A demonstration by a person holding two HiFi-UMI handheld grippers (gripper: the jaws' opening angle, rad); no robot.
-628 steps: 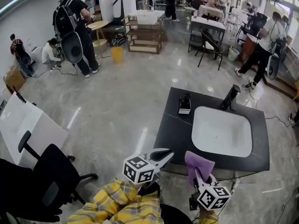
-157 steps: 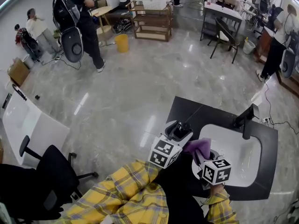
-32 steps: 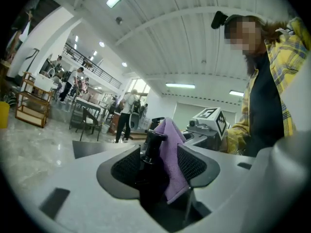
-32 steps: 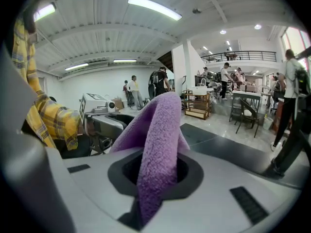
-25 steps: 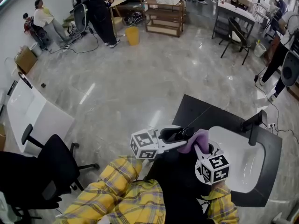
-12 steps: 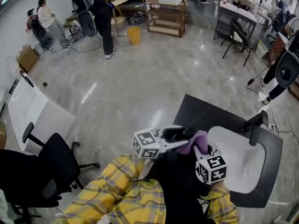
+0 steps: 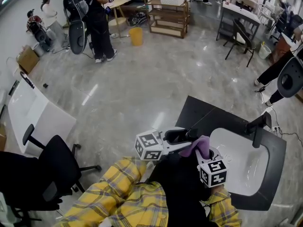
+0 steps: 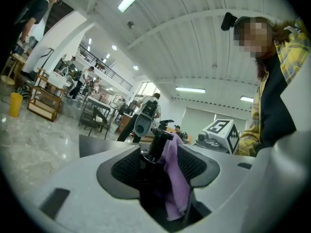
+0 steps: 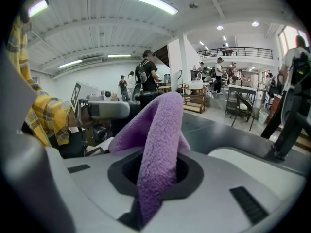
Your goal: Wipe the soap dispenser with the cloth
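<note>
In the head view my left gripper (image 7: 188, 135) is shut on the black soap dispenser (image 7: 179, 136) and holds it off the counter, lying roughly level. My right gripper (image 7: 204, 152) is shut on a purple cloth (image 7: 201, 144), which presses against the dispenser's right side. The left gripper view shows the dispenser (image 8: 151, 152) between the jaws with its pump head pointing away, and the cloth (image 8: 175, 178) draped down its right flank. In the right gripper view the cloth (image 9: 160, 130) rises folded out of the jaws and hides most of the dispenser.
A black counter (image 7: 199, 112) with a white sink basin (image 7: 248, 164) and a black faucet (image 7: 258, 124) lies just right of both grippers. A black office chair (image 7: 52, 171) and a white desk (image 7: 33, 119) stand at the left. Several people move about at the far side of the room.
Long before now the dispenser stood on the counter; now the left gripper holds it. Over the last second the right gripper edged slightly back with the cloth still on the dispenser.
</note>
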